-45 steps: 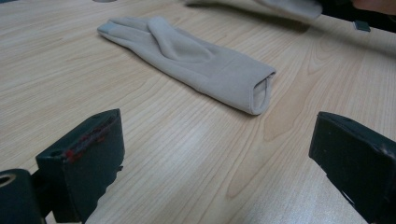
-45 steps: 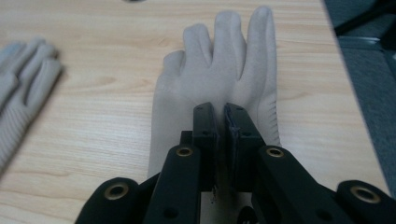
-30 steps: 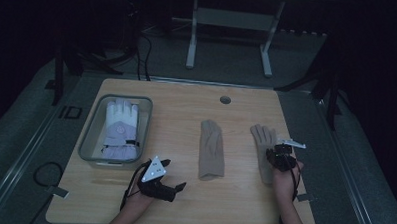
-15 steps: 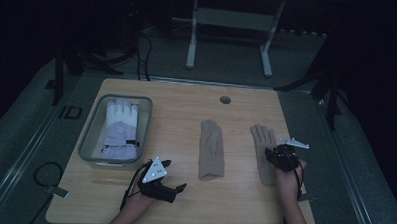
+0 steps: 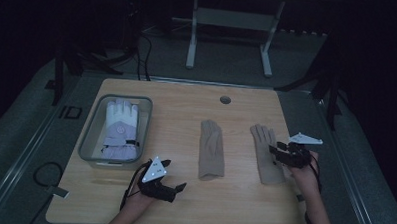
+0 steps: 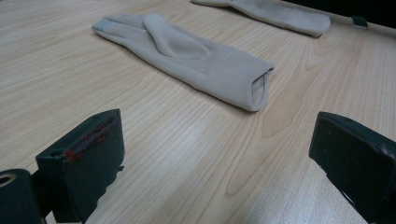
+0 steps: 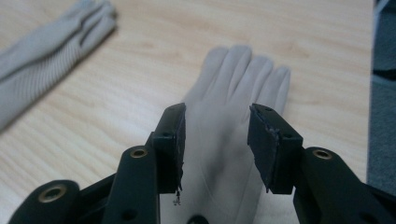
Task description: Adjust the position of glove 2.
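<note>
Right tool (image 5: 284, 154) hangs over the beige glove (image 5: 266, 153) by the tabletop's (image 5: 187, 99) right edge, jaws partly parted, empty. Soft, limp knit, likely light: pinch the cuff. Left tool (image 5: 168, 188) gapes wide near the front edge.

Dim overhead view, blurred close-ups

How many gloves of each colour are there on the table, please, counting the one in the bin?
Beige gloves: 2, the middle one and the right one, both flat on the table.
White glove: 1, in the grey bin.
Total: 3.
</note>
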